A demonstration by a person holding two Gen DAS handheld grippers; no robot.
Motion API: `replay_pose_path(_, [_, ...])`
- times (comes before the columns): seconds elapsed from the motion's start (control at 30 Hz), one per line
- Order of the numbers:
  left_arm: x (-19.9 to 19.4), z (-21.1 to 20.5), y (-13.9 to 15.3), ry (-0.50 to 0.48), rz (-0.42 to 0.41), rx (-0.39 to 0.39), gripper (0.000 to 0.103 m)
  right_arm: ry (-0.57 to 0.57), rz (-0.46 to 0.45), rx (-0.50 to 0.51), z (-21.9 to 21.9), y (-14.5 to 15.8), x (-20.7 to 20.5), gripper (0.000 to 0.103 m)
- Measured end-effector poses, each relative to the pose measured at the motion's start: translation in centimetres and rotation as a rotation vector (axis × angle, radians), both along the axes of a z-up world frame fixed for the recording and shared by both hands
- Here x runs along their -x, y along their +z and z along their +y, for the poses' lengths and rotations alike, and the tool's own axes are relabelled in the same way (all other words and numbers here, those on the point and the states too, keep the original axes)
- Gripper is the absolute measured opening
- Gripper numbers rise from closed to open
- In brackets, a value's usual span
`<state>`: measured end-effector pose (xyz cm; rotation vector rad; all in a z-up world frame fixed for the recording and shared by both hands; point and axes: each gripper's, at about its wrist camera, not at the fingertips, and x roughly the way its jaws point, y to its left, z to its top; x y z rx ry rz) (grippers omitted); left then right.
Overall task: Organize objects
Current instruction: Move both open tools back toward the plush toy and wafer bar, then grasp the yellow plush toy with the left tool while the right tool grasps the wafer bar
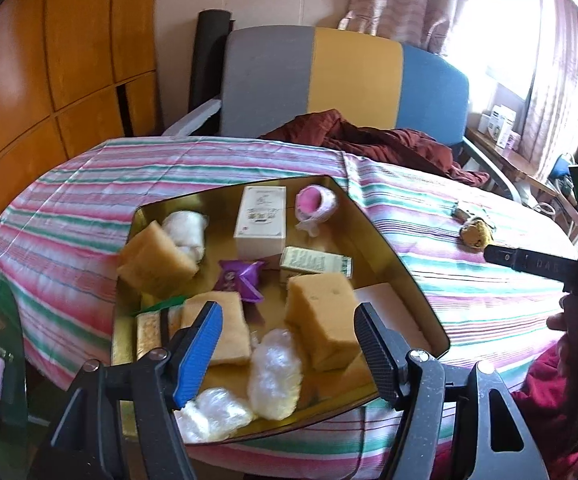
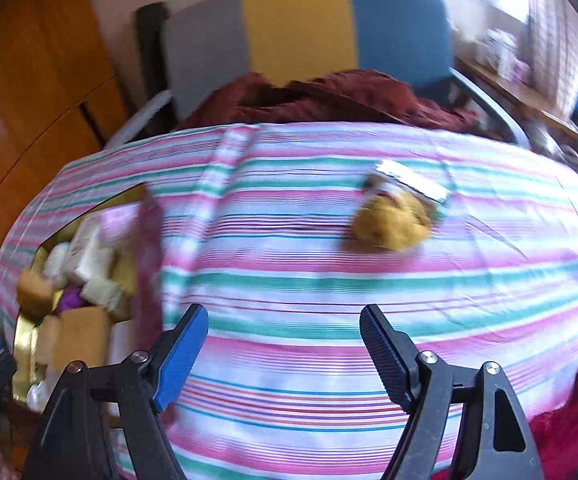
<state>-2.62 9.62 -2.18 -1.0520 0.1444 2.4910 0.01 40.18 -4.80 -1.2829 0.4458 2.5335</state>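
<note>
Left wrist view
Landmark: gold tray [image 1: 381, 236] on the striped cloth [image 1: 169, 176] covering the counter.
Left gripper [image 1: 289, 344]: fingers wide apart and empty, over the tray's near end.
In tray, far end: white box [image 1: 261, 220]; pink-and-white bundle [image 1: 315, 204] just right of it.
In tray, left: yellow sponge [image 1: 157, 260] touching a white wrapped roll [image 1: 187, 232].
In tray, centre: purple packet [image 1: 241, 278]; green-and-white carton [image 1: 315, 262].
In tray, near end: two more sponge blocks [image 1: 325, 316]; clear plastic wraps [image 1: 275, 372].
Outside tray, right: yellow plush toy [image 1: 477, 234] on the cloth.

Right wrist view (blurred)
Right gripper [image 2: 285, 340]: fingers wide apart, holding nothing, above the cloth right of the tray.
Tray: at far left, crowded with items.
Plush toy: well right of the tray, touching a silvery packet [image 2: 409, 180].
Behind: maroon fabric [image 2: 329, 96]; grey-yellow-blue chair back [image 2: 297, 28].
</note>
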Motion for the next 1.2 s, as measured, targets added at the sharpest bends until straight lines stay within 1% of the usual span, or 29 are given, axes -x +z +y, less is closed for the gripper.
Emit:
replay_pose_path(0.23, [0.6,2.7,0.3,-0.059,0.0,0.006,0.069,-0.2,-0.032,0.05,8.0,-0.1,-2.3,0.08])
replay_pose_path(0.4, [0.7,5.2,0.7,-0.119,0.004,0.016,0.069,-0.268,-0.042,0.054,11.5,0.0,-2.8,0.08])
replay_pose_path(0.47, [0.8,6.3,0.8,-0.14,0.001,0.017,0.069,-0.287,-0.039,0.041,12.8,0.3,-2.7,0.08])
replay_pose_path(0.67, [1.1,10.4,1.5,-0.215,-0.002,0.018,0.07,-0.326,-0.021,0.006,15.6,0.5,-1.9,0.08])
replay_pose_path(0.77, [1.4,12.9,1.2,-0.25,-0.019,0.031,0.07,-0.346,-0.012,0.009,16.7,-0.1,-2.1,0.08])
replay_pose_path(0.9, [1.9,16.2,0.5,-0.289,-0.057,0.044,0.07,-0.38,-0.031,0.062,17.8,-1.8,-2.6,0.08])
replay_pose_path(1.0, [2.3,18.9,0.0,-0.321,-0.079,0.048,0.07,-0.403,-0.007,0.112,18.5,-1.8,-3.1,0.08])
replay_pose_path(1.13, [3.1,22.4,-0.9,-0.347,-0.127,0.047,0.07,-0.422,-0.004,0.171,19.1,-2.2,-3.5,0.08])
replay_pose_path(1.2, [3.6,24.3,-1.4,-0.354,-0.146,0.05,0.07,-0.422,-0.003,0.185,19.2,-2.3,-3.5,0.08])
